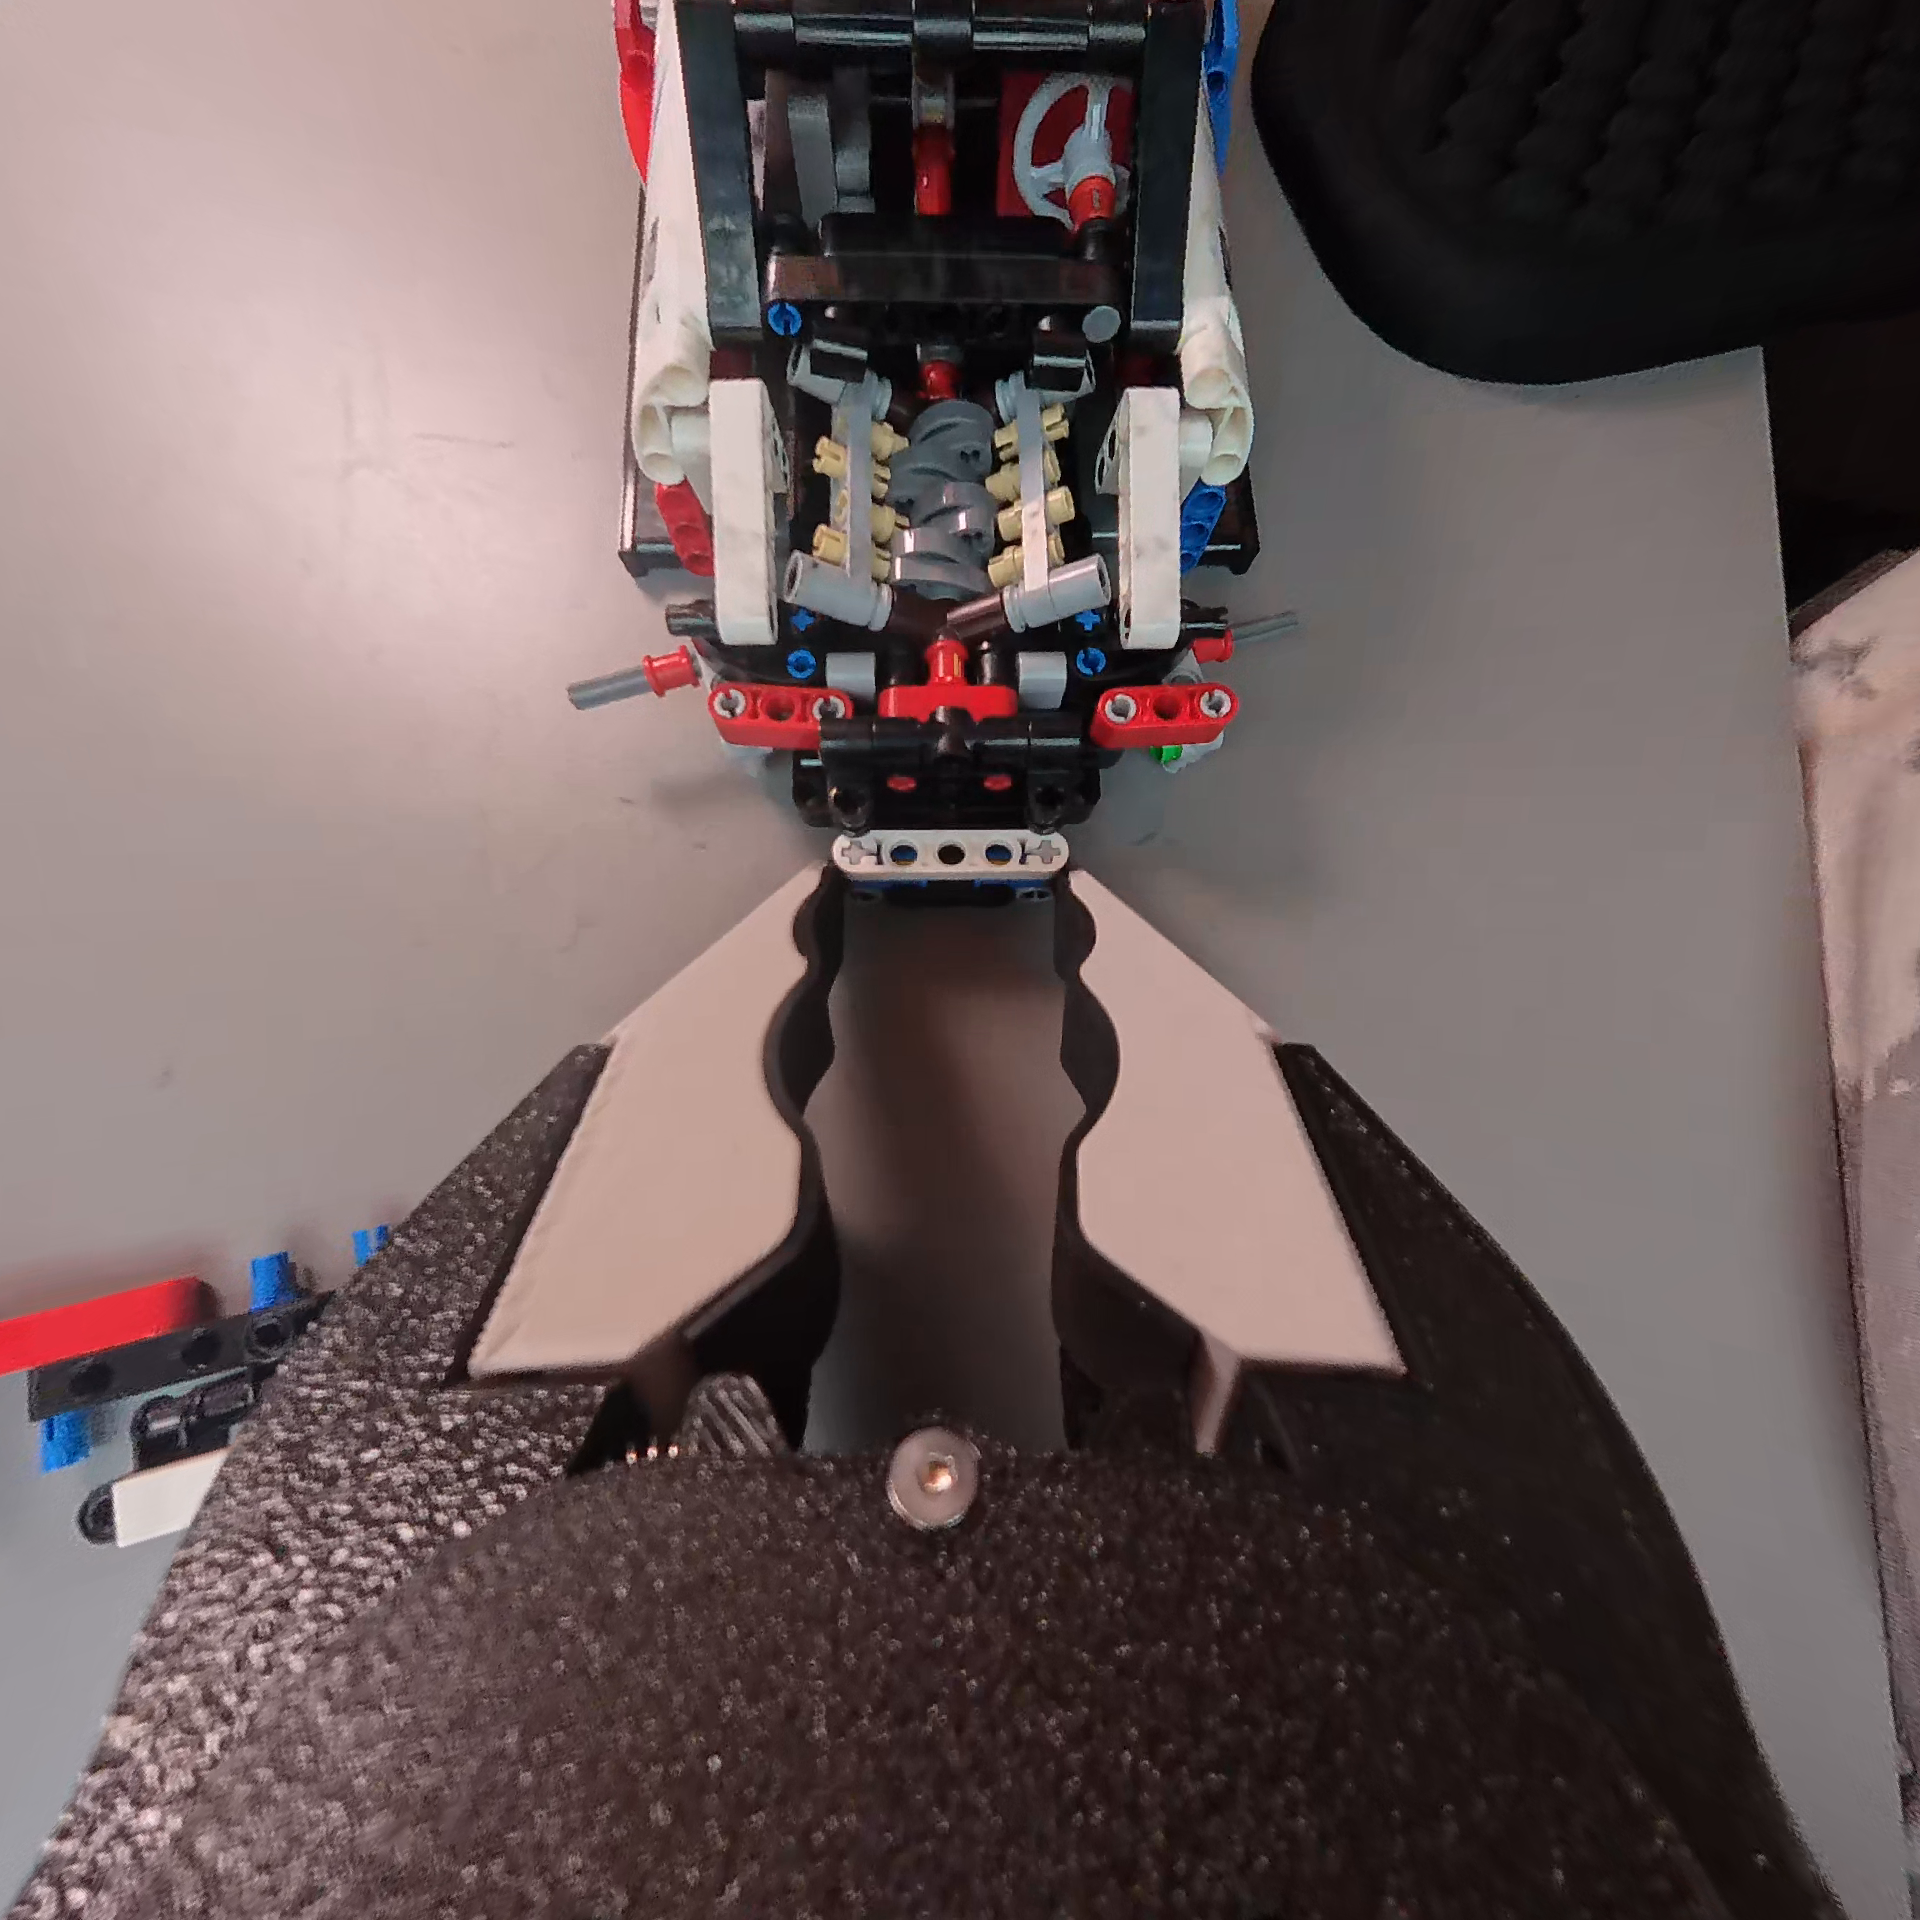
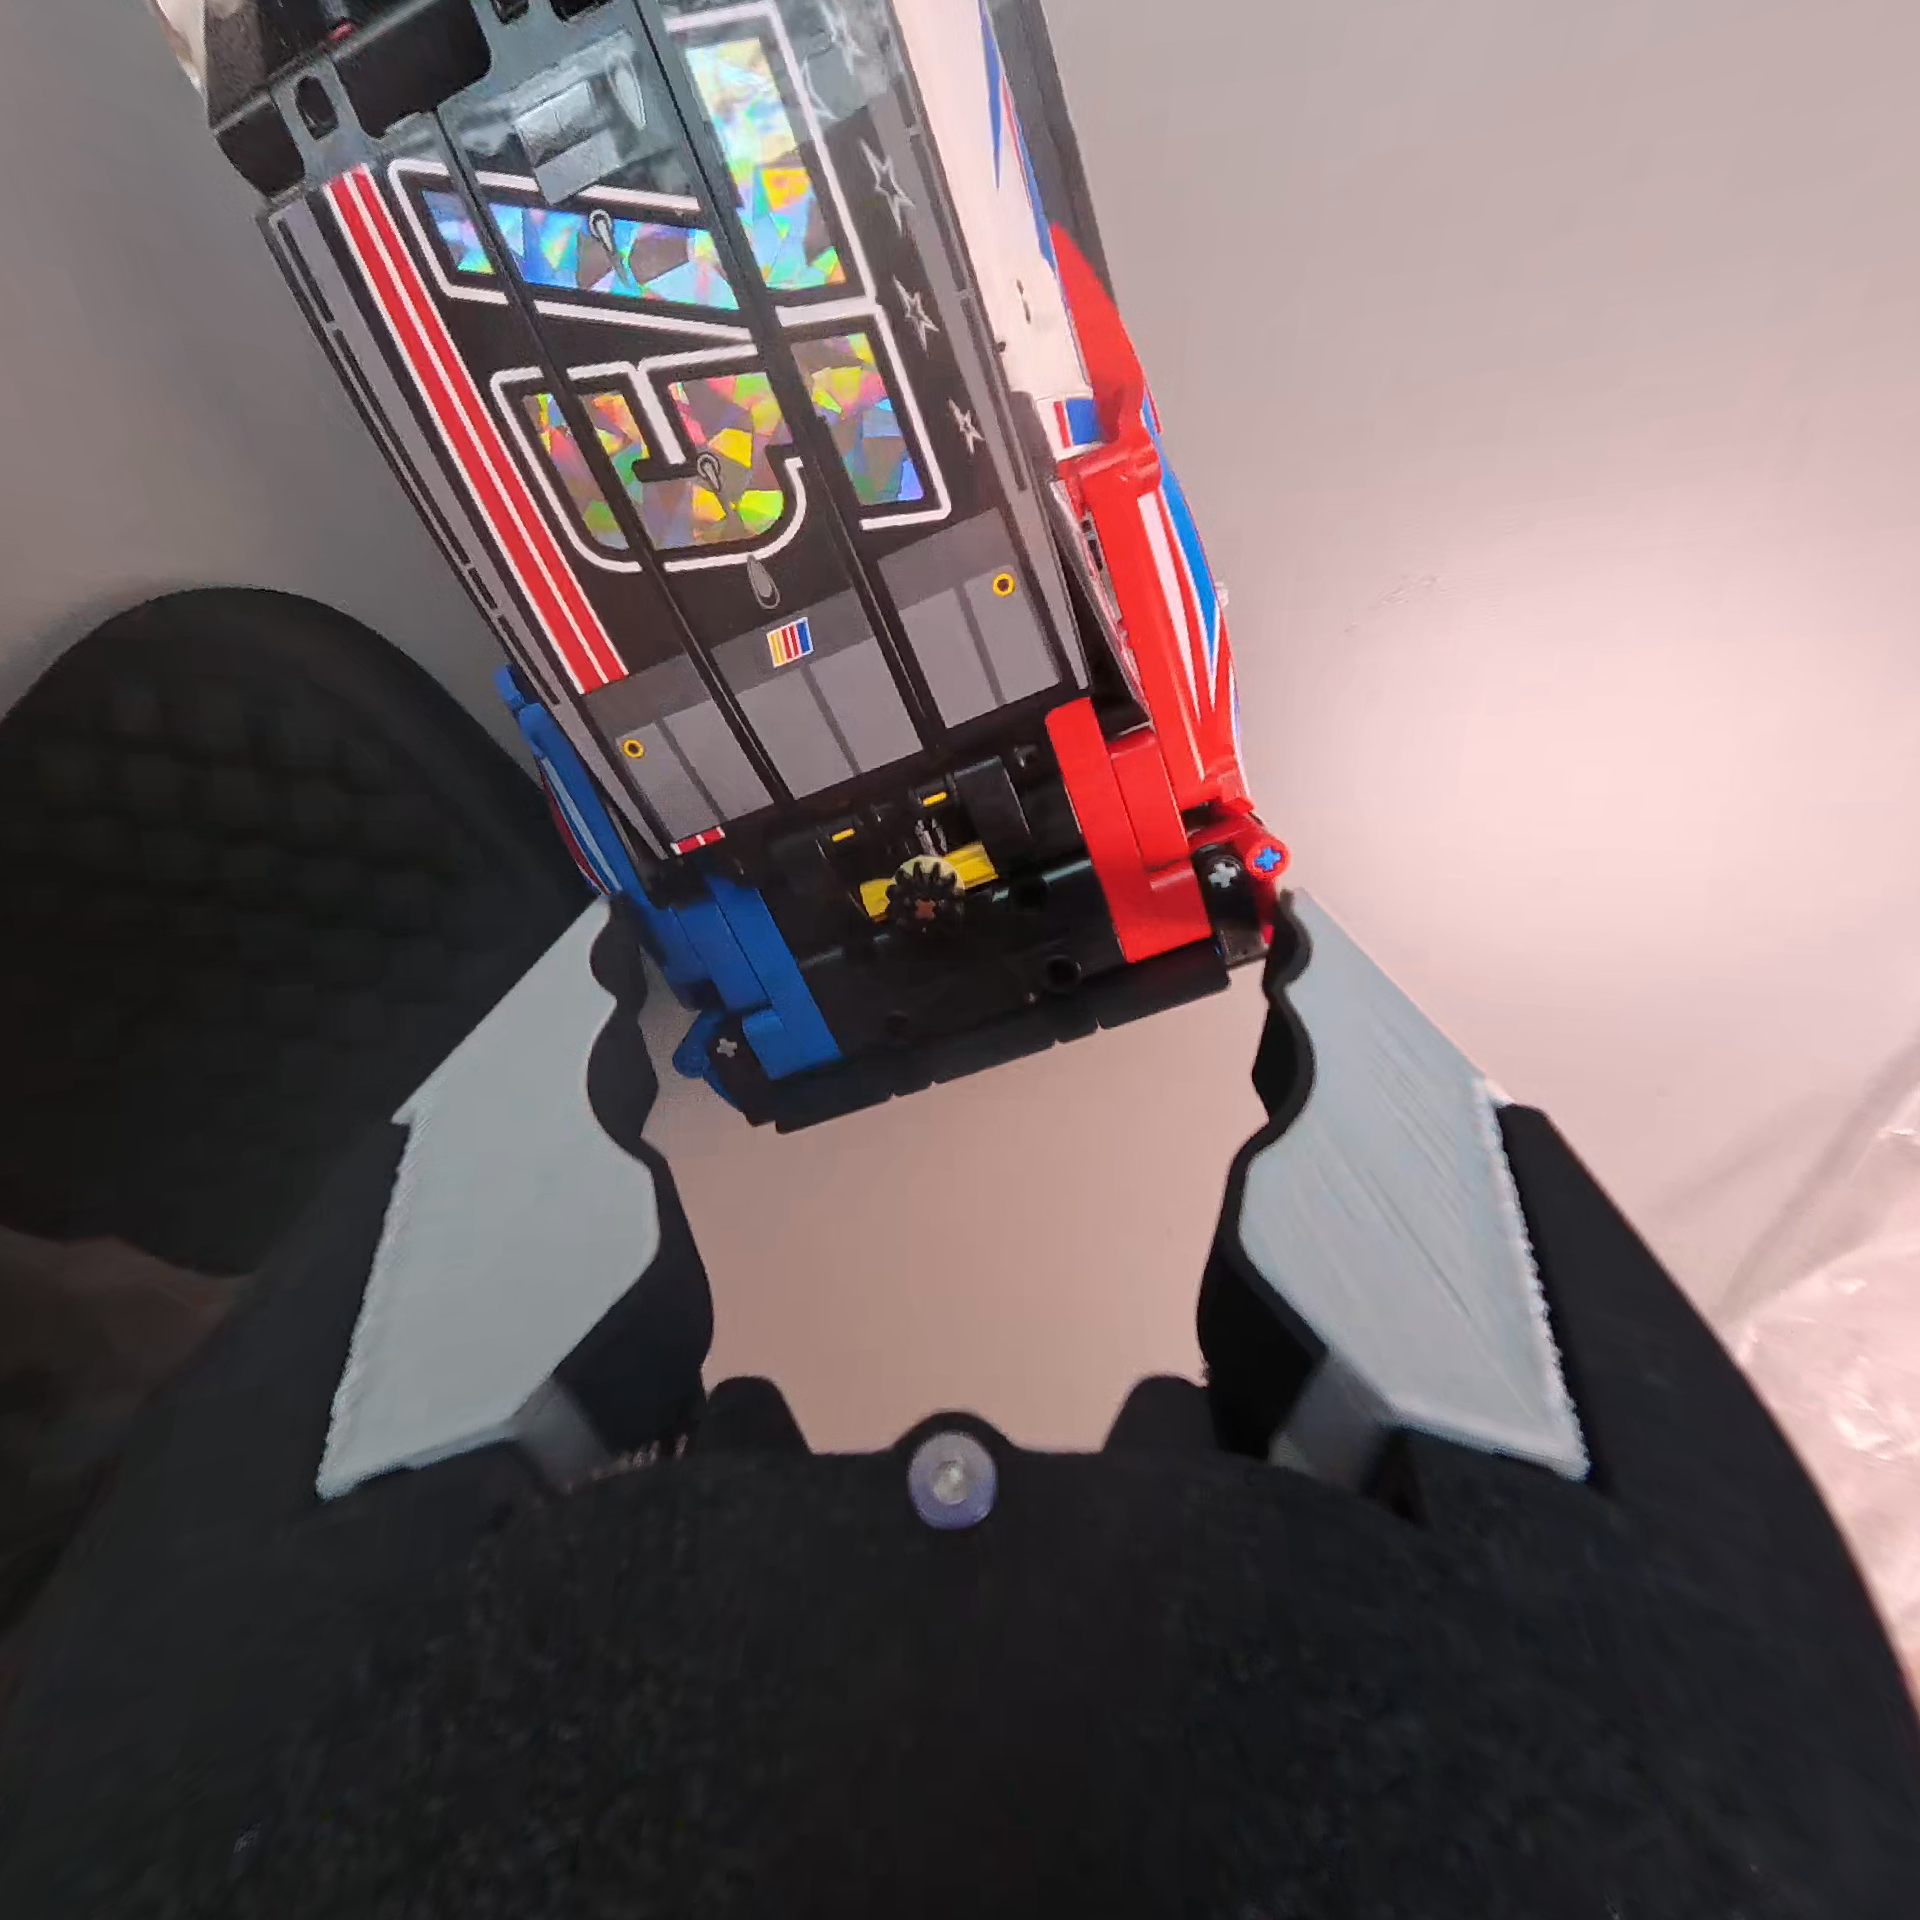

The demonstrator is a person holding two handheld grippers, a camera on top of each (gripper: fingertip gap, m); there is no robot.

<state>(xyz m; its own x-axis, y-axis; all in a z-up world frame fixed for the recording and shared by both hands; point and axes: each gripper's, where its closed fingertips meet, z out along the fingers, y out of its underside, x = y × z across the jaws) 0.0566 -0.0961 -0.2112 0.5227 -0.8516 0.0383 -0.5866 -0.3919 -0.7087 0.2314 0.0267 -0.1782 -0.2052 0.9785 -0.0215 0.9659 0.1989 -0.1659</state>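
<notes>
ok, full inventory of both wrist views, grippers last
brick-built car: 1, white, black, red and blue, on the table; its narrow end meets the left gripper tips, its other end sits between the right gripper fingers
loose brick pieces: a small cluster, red, black, blue and white, lower left of the left view
table: 1, grey, under everything
chair seat: 1, black mesh, beside the table edge
left gripper: 1, grey fingers, black body, at the car's white end beam
right gripper: 1, pale blue fingers, black body, straddling the car's end

Both wrist views close, downward, perhaps from opposite ends of one shared brick car point(image 1: 940, 436) point(image 2: 790, 499)
</notes>
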